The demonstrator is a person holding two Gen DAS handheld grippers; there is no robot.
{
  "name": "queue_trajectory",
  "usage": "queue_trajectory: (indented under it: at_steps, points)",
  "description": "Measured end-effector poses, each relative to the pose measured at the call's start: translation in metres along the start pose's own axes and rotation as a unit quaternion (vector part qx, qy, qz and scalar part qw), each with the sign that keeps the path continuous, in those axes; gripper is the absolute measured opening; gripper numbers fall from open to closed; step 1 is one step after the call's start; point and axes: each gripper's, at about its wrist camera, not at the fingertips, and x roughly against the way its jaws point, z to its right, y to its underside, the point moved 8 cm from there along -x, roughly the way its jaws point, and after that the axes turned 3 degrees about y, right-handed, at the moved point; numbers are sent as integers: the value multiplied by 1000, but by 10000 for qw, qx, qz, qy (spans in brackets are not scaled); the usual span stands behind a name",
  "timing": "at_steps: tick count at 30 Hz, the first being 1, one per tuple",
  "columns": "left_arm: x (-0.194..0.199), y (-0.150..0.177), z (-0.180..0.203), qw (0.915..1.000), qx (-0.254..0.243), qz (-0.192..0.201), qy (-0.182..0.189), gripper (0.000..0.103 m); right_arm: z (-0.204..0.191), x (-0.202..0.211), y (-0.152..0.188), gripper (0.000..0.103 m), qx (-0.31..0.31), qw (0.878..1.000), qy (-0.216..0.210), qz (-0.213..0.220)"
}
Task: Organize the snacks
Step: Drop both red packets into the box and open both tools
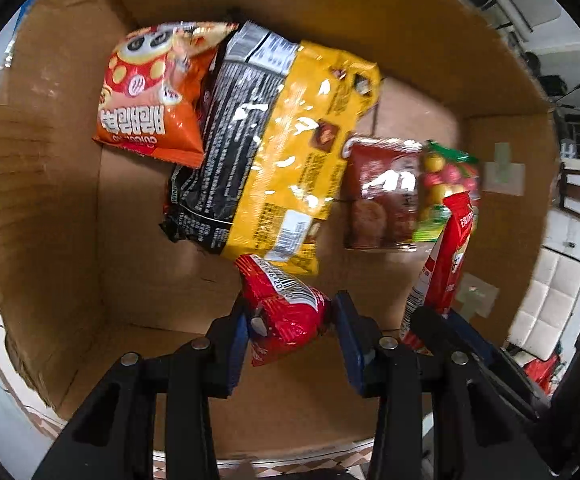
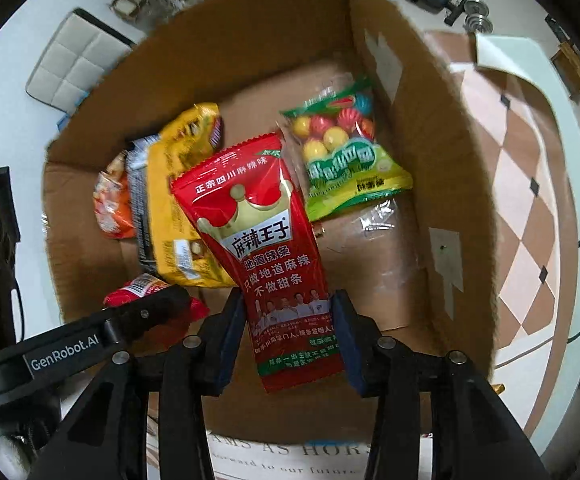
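My left gripper (image 1: 290, 320) is shut on a small red snack packet (image 1: 286, 308) and holds it over the open cardboard box (image 1: 42, 184). My right gripper (image 2: 290, 320) is shut on a tall red spicy-strip pouch (image 2: 262, 240), also above the box (image 2: 442, 168). That pouch shows in the left wrist view (image 1: 448, 252) at the right. Inside the box lie an orange chip bag (image 1: 150, 92), a yellow and black bag (image 1: 274, 152), a dark red snack packet (image 1: 382, 196) and a green candy-ball bag (image 2: 342, 152). The left gripper with its red packet (image 2: 146, 292) shows in the right wrist view.
The box stands on a surface with a brown and pink diamond pattern (image 2: 530, 168). A white cushioned seat (image 2: 74, 68) stands beyond the box. Bare cardboard floor (image 1: 146, 248) shows at the box's near left.
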Motion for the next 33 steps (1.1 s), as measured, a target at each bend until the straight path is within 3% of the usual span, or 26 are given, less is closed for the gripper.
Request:
queue_trajectory:
  at_steps: [2,4,6,13,21,25,33]
  points:
    - [-1,0,-5,10000,53,8,-69,50,1,-11,1,78,128,9996,101,-216]
    - [1,0,-9,9998,60,78,-155,73,-5,-13,4,82,319,9990,128,-279]
    - [6,1,-12,9996,25,191,-223,81,-10,-14,6,86,588,9973,367,-261]
    - [32,10,-21,9985,-56,416,-339,81,-22,-2,6,91,1072,9893,980,123]
    - [77,35,-12,9906,-277,1227,-533,81,-20,37,12,92,1117,9877,925,578]
    - [99,54,-7,9826,-415,1700,-619,81,-18,62,22,92,1096,9860,898,878]
    - [132,89,6,9578,-700,2634,-914,81,-4,111,56,92,1197,9743,1085,1571]
